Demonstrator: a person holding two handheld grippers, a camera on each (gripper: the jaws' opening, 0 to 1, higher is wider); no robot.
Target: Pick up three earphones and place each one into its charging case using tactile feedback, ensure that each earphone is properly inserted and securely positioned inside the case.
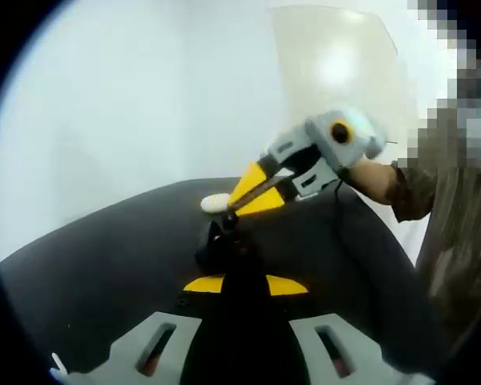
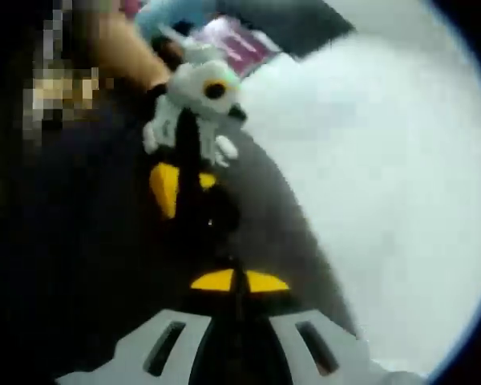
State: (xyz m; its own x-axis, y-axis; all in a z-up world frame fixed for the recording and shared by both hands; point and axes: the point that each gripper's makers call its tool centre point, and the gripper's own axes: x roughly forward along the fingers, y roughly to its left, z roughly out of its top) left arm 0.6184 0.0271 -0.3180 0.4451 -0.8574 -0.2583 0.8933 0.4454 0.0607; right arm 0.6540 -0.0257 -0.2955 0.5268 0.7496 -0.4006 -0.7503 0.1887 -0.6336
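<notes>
White earphone (image 1: 216, 203) sits on the black table top (image 1: 104, 265), at the far edge of it in the left gripper view, right at the yellow tips of the right gripper (image 1: 239, 202), which comes in from the right. The tips of that gripper meet at a point just beside the earphone, touching or nearly touching its right end; can't tell whether they actually pinch it (blur). Nearer the camera, a small dark object (image 1: 224, 245) sits between the earphone and the left gripper (image 1: 244, 285) — likely the charging case, glossy black, shape hard to make out. It lies just in front of the left gripper's yellow pads (image 1: 204, 284), which sit close together with a dark gap between them; whether they clamp the dark object I can't tell, since black on black hides the contact.

Right gripper view: own yellow pads (image 2: 212, 281) are pressed together at centre bottom, a thin seam only, so jaws look together. Just ahead of them a dark lump (image 2: 212, 215) (same black object, probably) and behind it the left gripper (image 2: 176, 188) with a yellow tip and white-grey body, coming from the upper left. The earphone itself isn't made out here.

Around: a pale wall (image 1: 128, 96) behind the table, a person's sleeve (image 1: 413, 188) holding the right gripper, a pink and blue item (image 2: 236, 44) at the top of the right gripper view.
</notes>
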